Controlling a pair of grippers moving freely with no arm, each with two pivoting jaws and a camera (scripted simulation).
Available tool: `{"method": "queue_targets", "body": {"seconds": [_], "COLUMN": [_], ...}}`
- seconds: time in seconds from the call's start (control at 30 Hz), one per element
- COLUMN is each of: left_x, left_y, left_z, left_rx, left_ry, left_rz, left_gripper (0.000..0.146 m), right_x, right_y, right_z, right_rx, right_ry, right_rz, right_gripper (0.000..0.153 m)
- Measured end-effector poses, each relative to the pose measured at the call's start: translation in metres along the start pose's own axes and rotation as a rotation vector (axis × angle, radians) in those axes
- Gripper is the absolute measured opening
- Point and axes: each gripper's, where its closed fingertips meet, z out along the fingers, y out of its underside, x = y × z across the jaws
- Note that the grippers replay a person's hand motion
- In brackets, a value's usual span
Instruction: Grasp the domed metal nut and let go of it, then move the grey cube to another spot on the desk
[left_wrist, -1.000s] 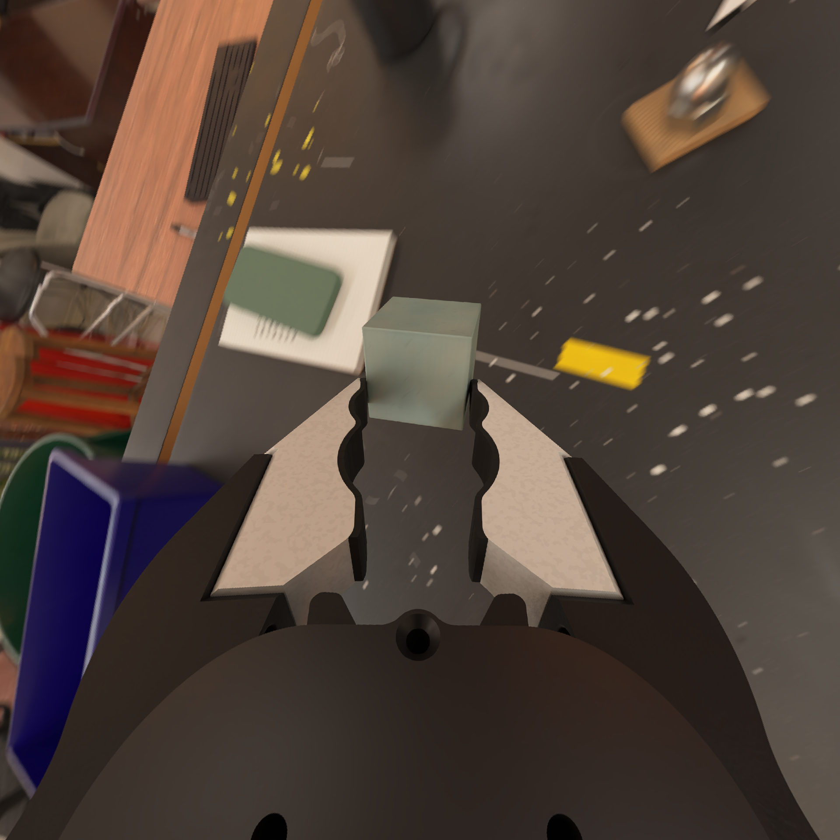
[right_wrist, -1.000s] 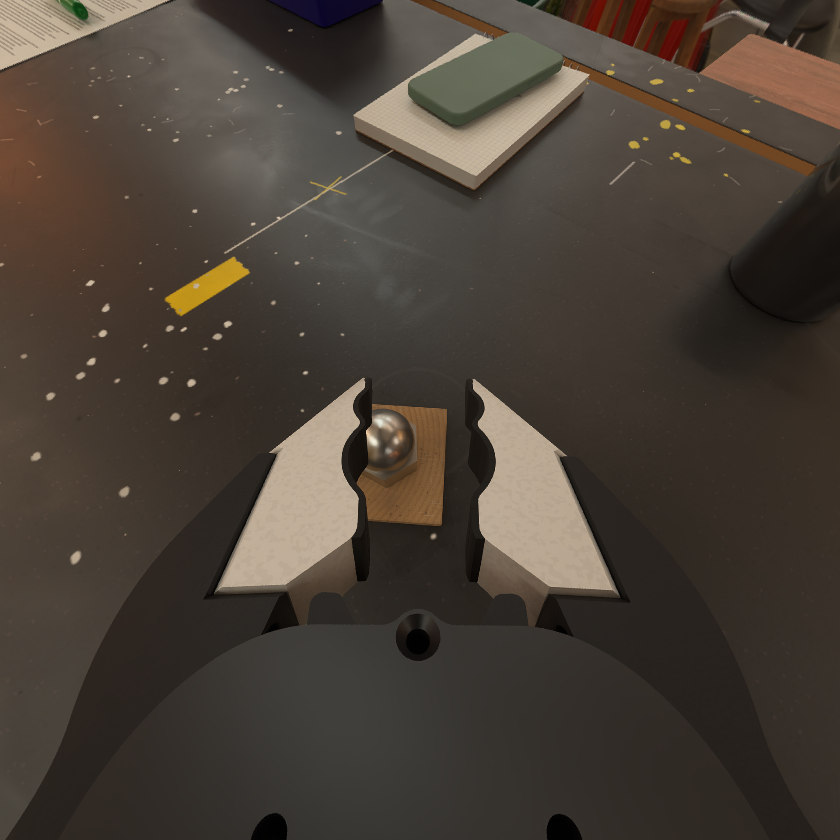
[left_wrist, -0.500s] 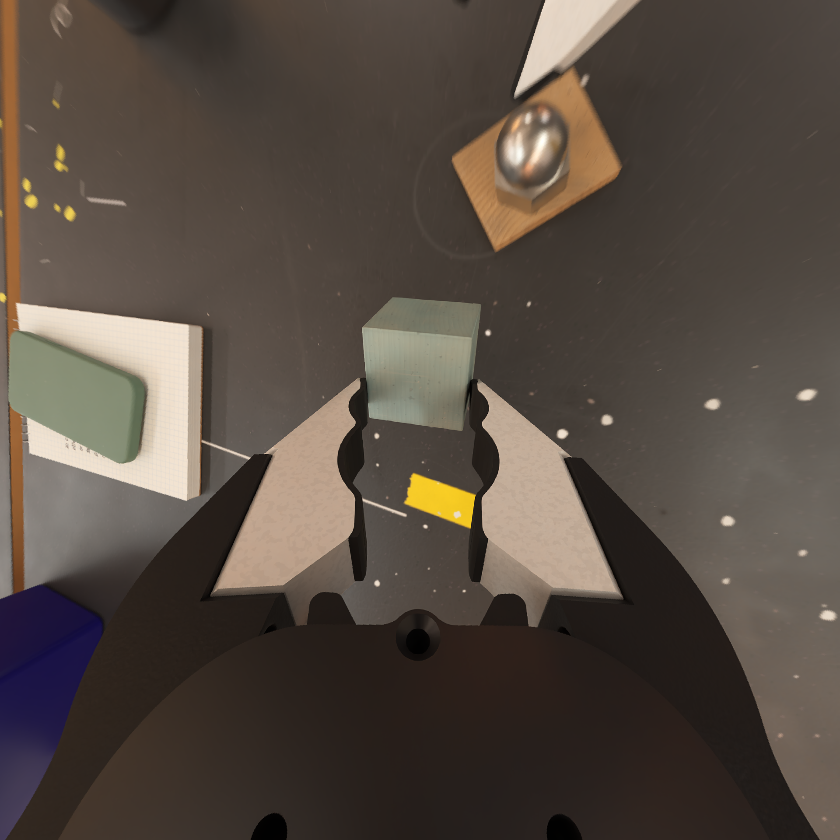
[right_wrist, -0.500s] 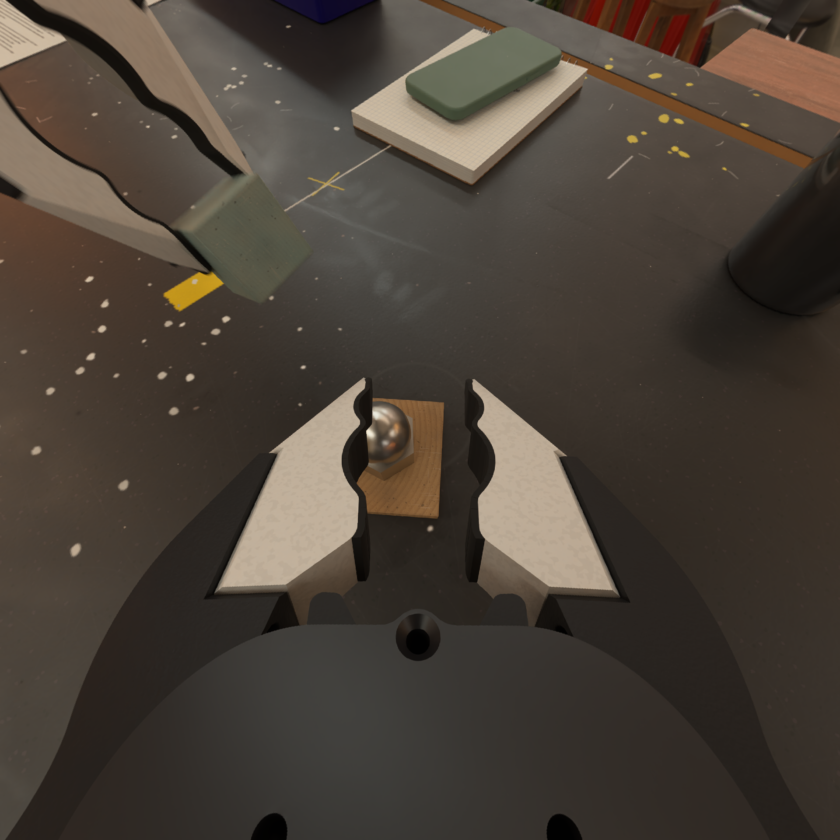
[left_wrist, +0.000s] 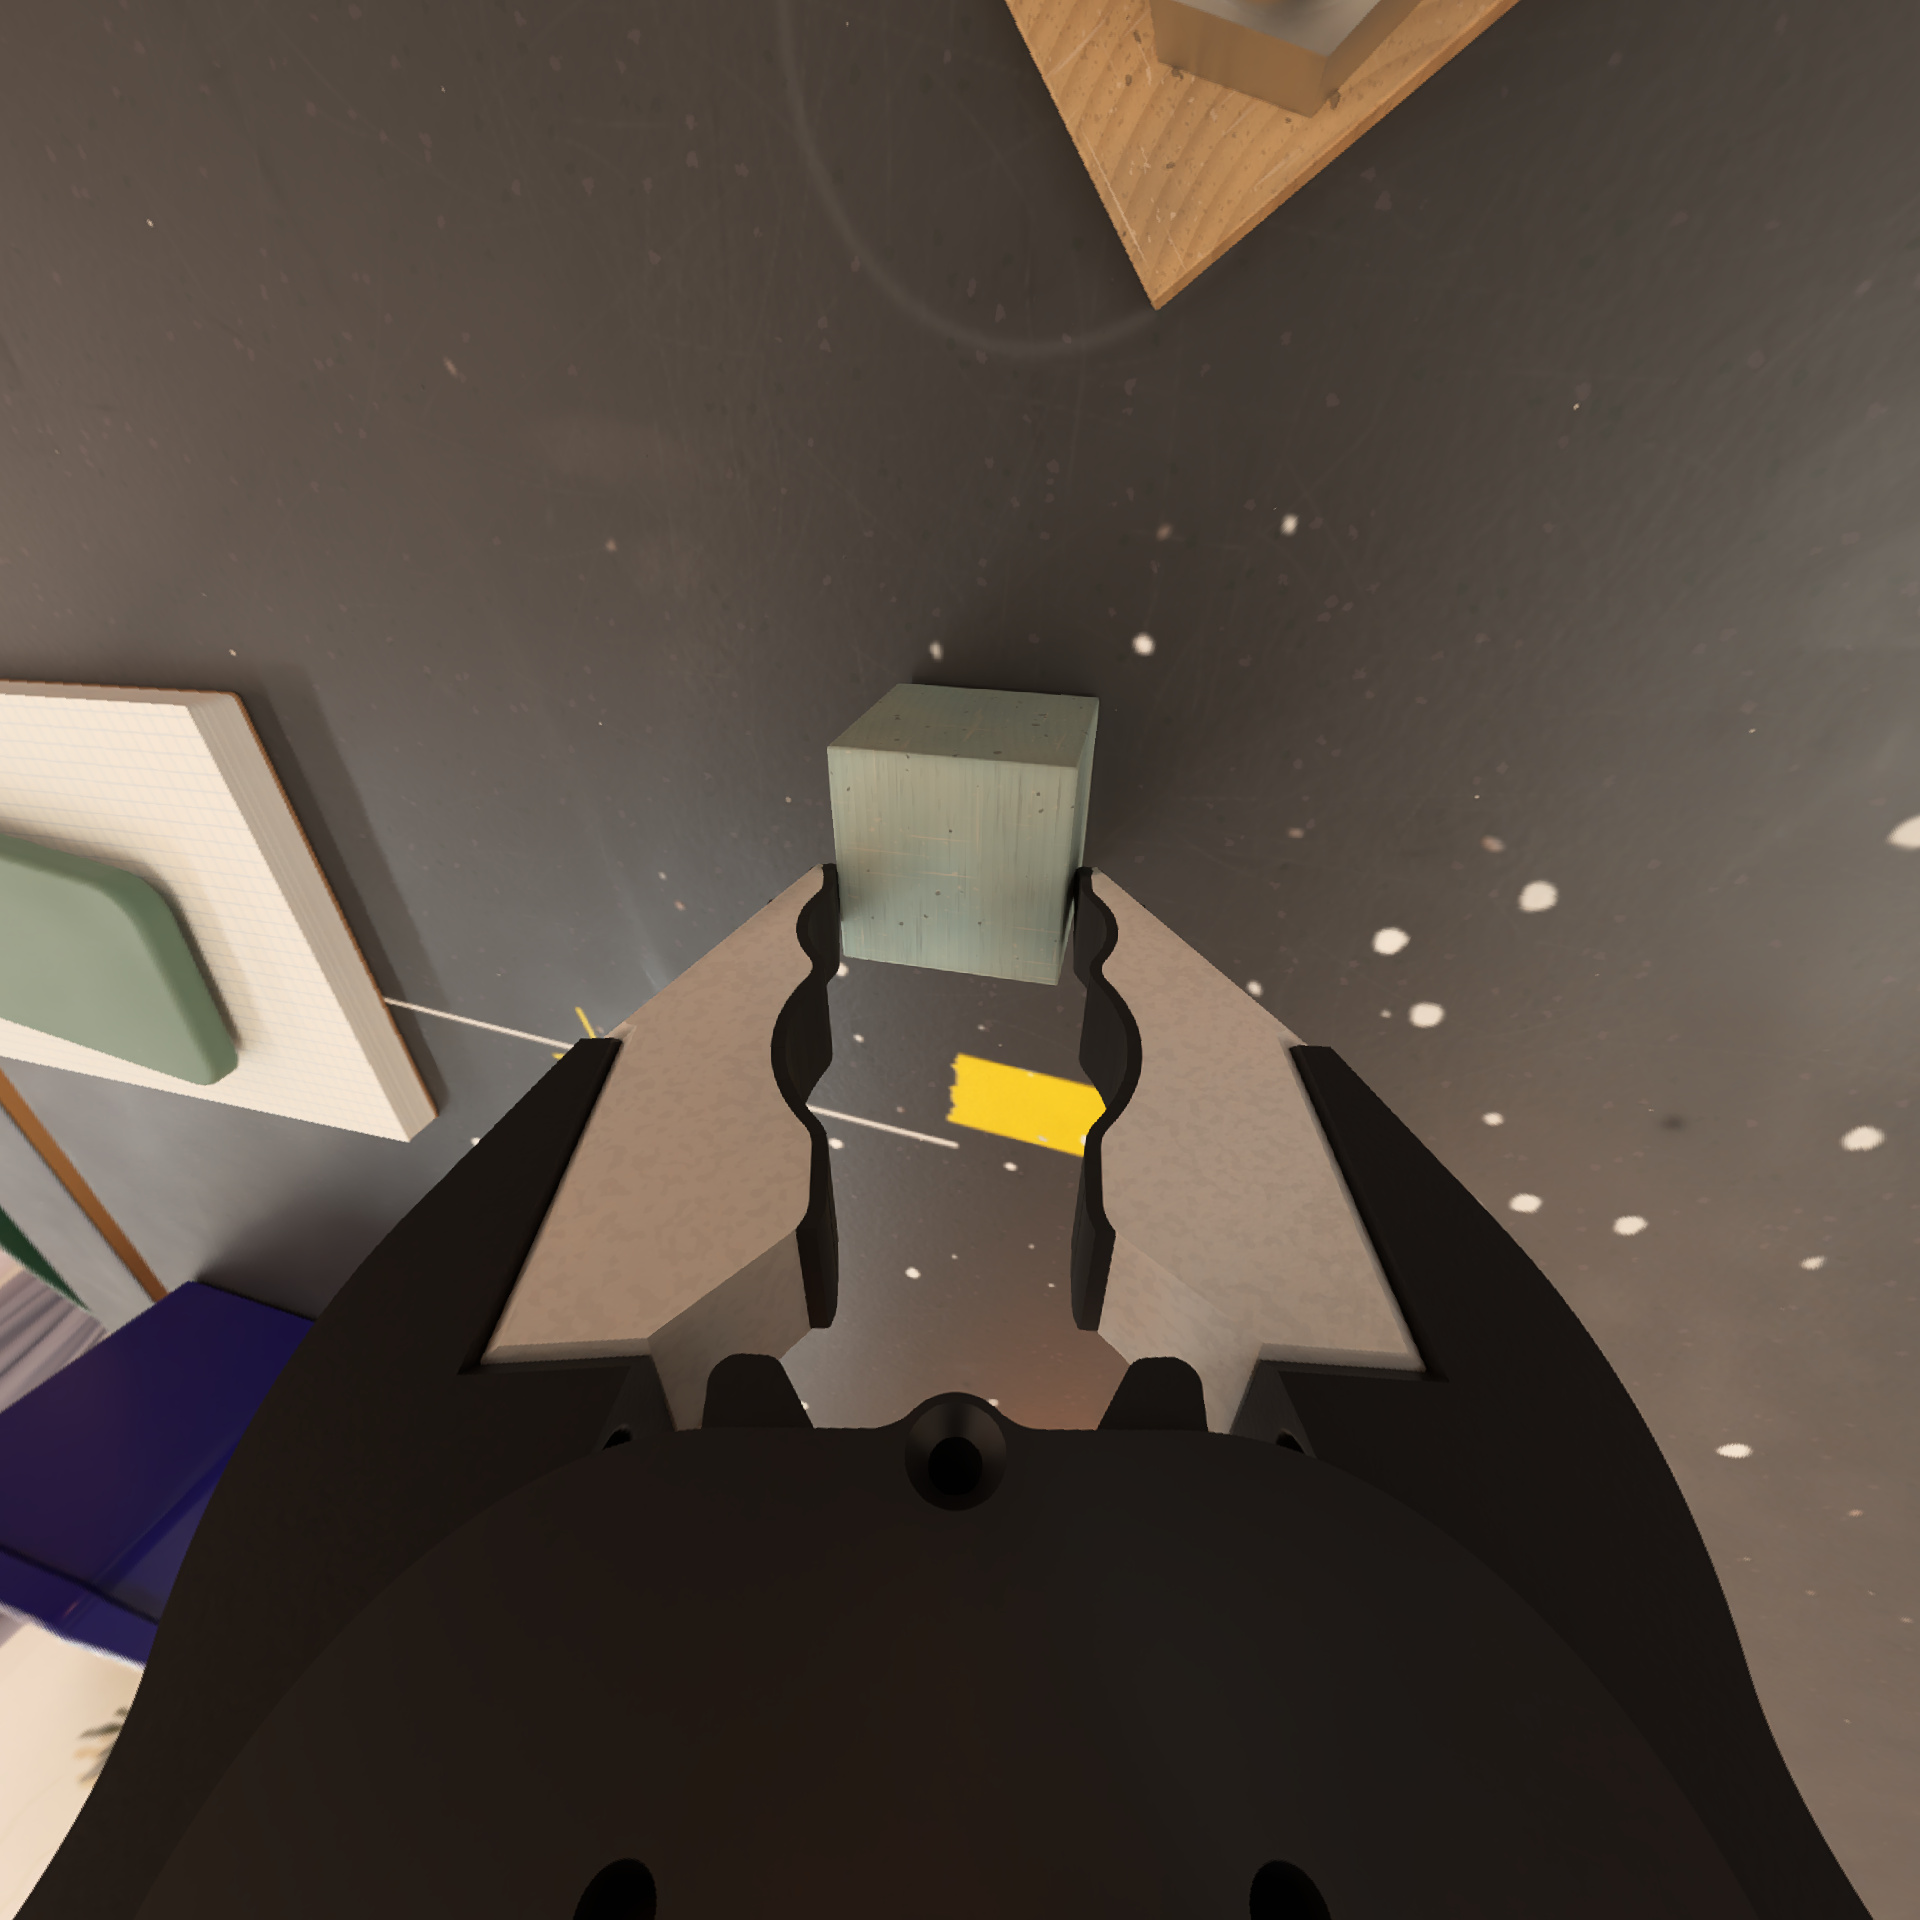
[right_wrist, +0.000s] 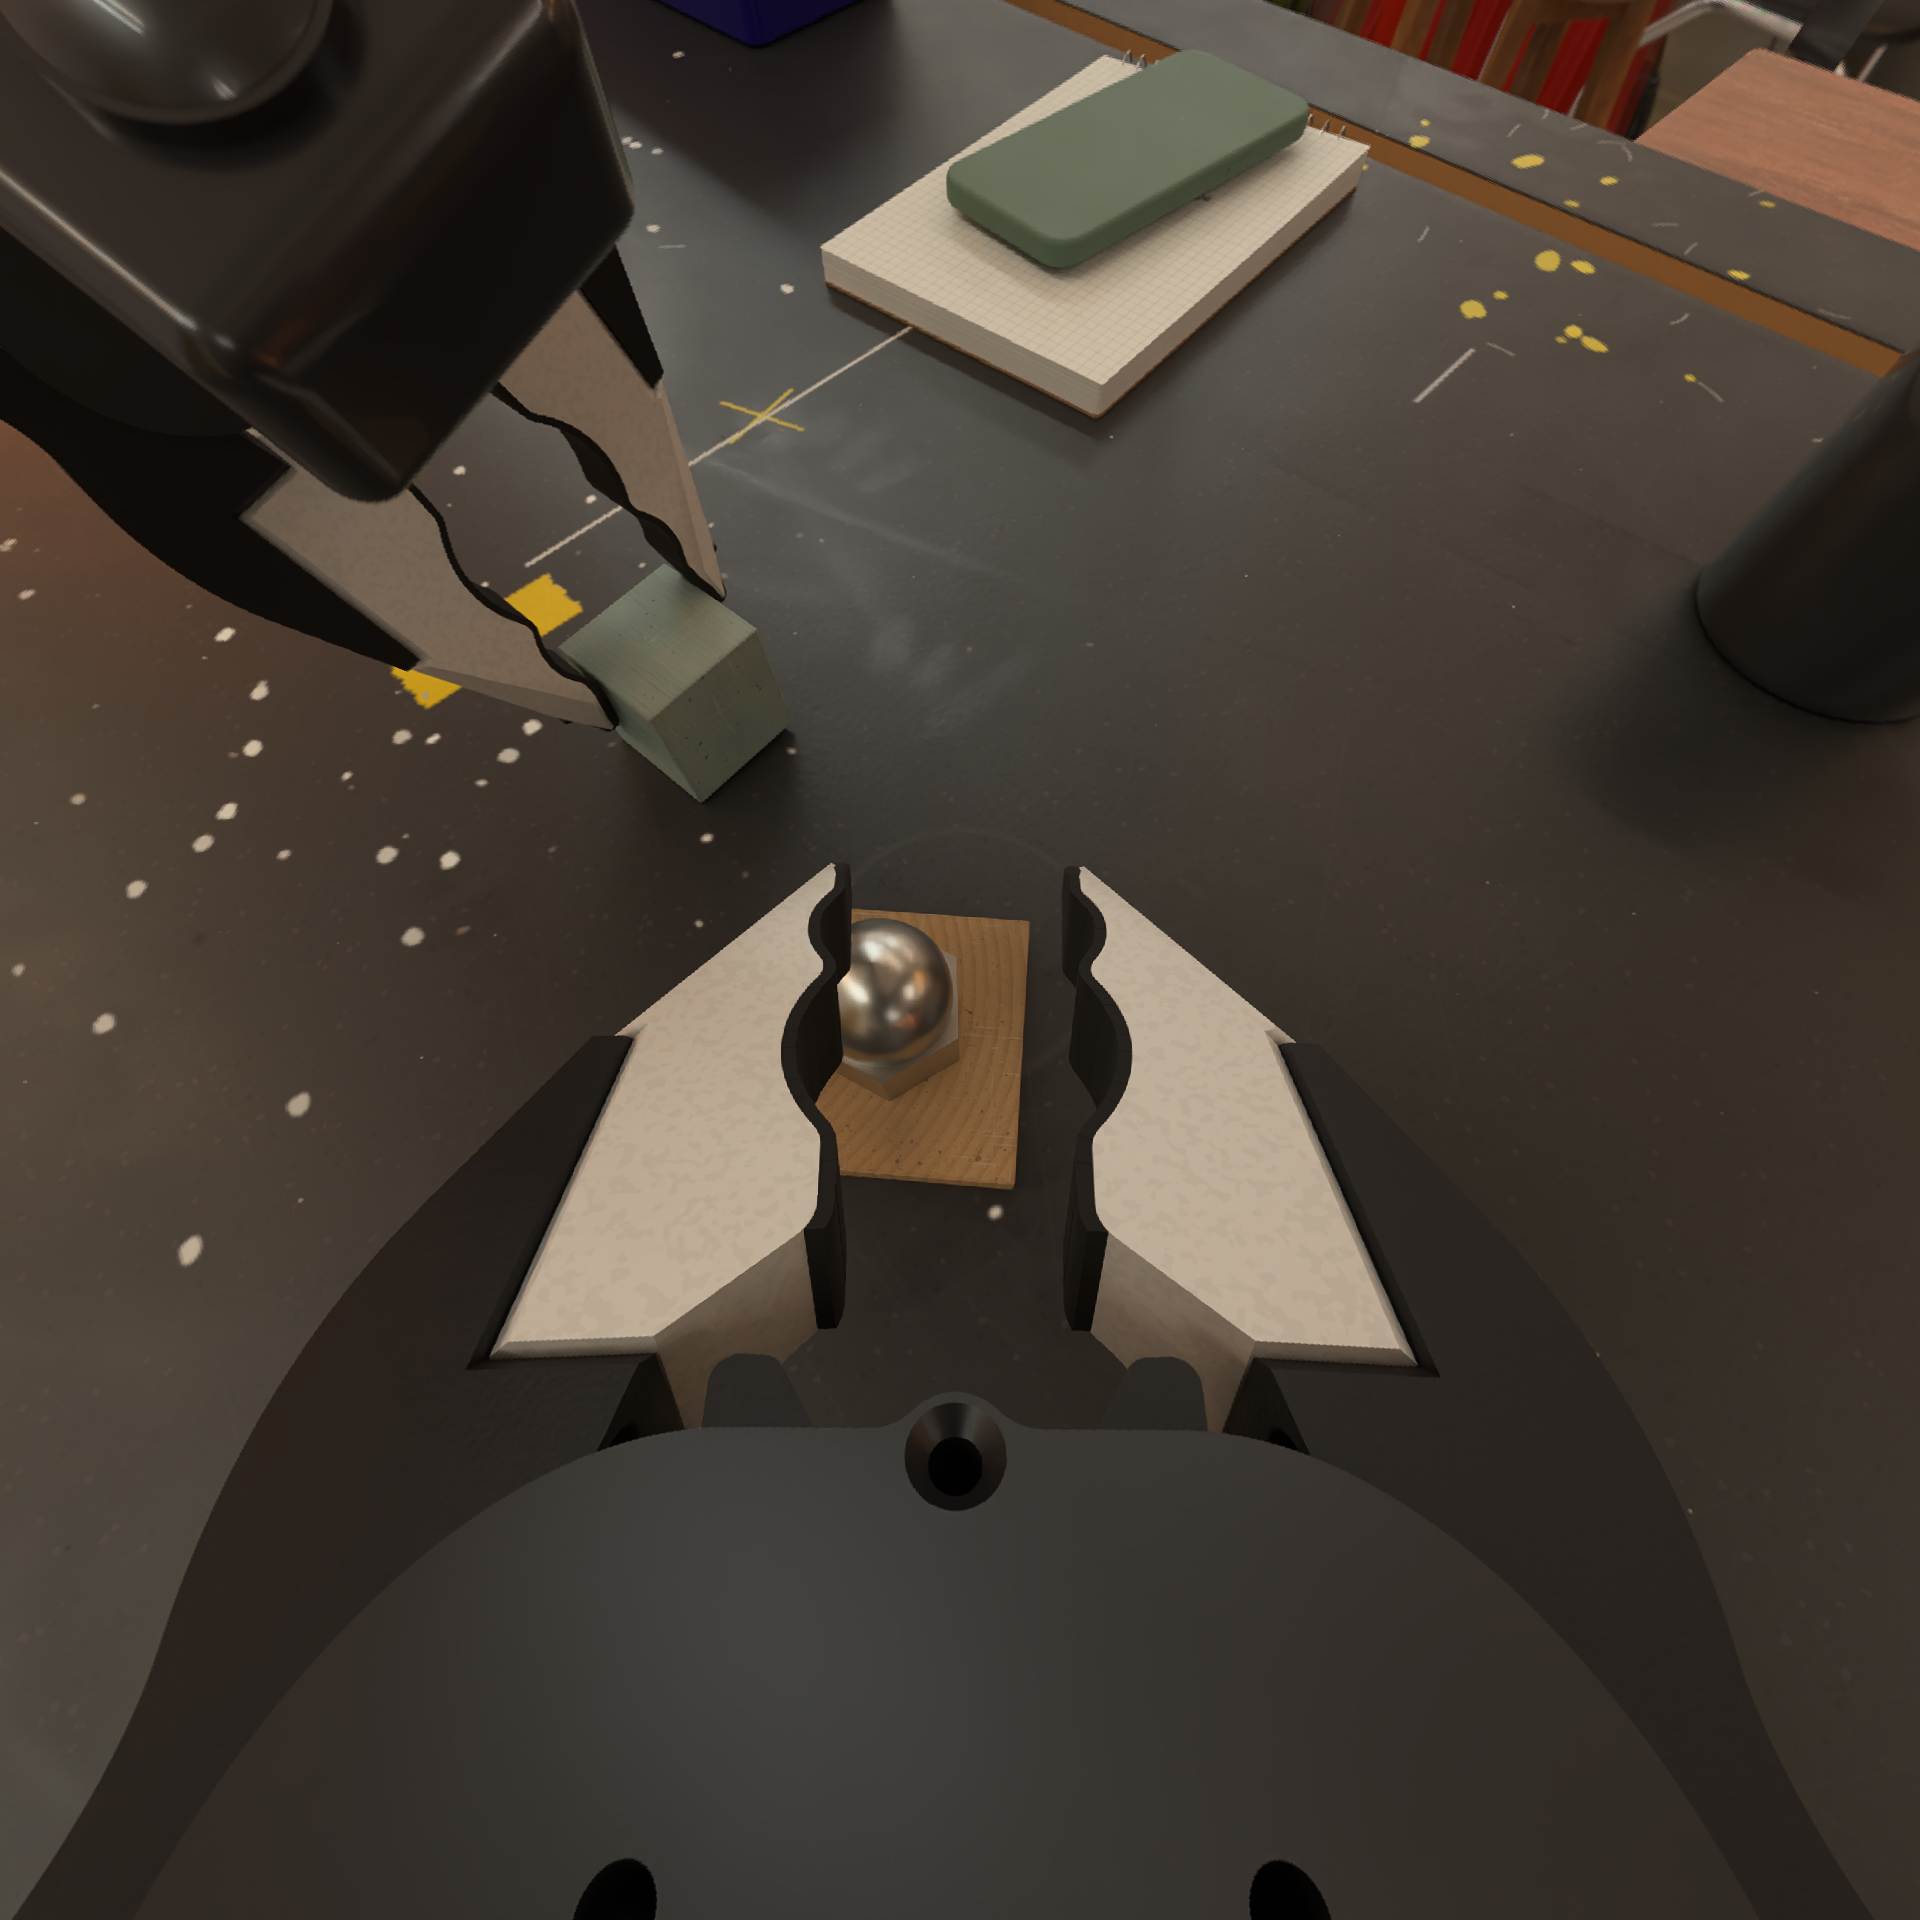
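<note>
The grey cube (left_wrist: 961, 831) is clamped between the tips of my left gripper (left_wrist: 954, 883), which is shut on it. In the right wrist view the left gripper (right_wrist: 662, 655) holds the cube (right_wrist: 696, 696) tilted and very low over the dark desk (right_wrist: 1247, 727); I cannot tell if it touches. The domed metal nut (right_wrist: 894, 992) stands on a small wooden tile (right_wrist: 966, 1122). My right gripper (right_wrist: 956, 883) is open above it, its left finger close beside the dome. The tile (left_wrist: 1195, 177) shows at the top of the left wrist view, with the nut cropped.
A white notepad (right_wrist: 1039, 301) with a green case (right_wrist: 1122, 156) on it lies at the back. A dark cylinder (right_wrist: 1829, 582) stands at the right. A yellow tape strip (left_wrist: 1023, 1101) and a blue box (left_wrist: 125, 1455) lie behind the cube. The desk's wooden edge (right_wrist: 1662, 249) runs along the back.
My left gripper has carried the cube forward towards the nut's tile and down close to the desk. The right gripper has stayed open over the nut.
</note>
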Motion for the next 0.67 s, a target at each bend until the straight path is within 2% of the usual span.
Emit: {"method": "queue_targets", "body": {"seconds": [0.1,0.2,0.43,0.67], "left_x": [-0.001,0.000,0.006,0.013], "left_y": [-0.002,-0.005,-0.007,-0.002], "left_z": [0.000,-0.005,-0.040,-0.054], "left_rx": [-0.005,0.038,0.183,0.273], "left_ry": [-0.031,-0.048,-0.115,-0.110], "left_rz": [0.040,0.055,0.032,0.031], "left_gripper": [0.045,0.076,0.109,0.108], "right_x": [0.000,0.000,-0.002,-0.017], "right_y": [0.000,-0.001,-0.002,0.006], "right_z": [0.000,-0.001,-0.002,0.007], "right_rx": [-0.001,0.002,0.010,-0.051], "right_ry": [0.003,0.004,-0.011,-0.067], "right_rz": [-0.009,-0.008,-0.005,-0.019], "right_gripper": [0.041,0.042,0.042,0.043]}}
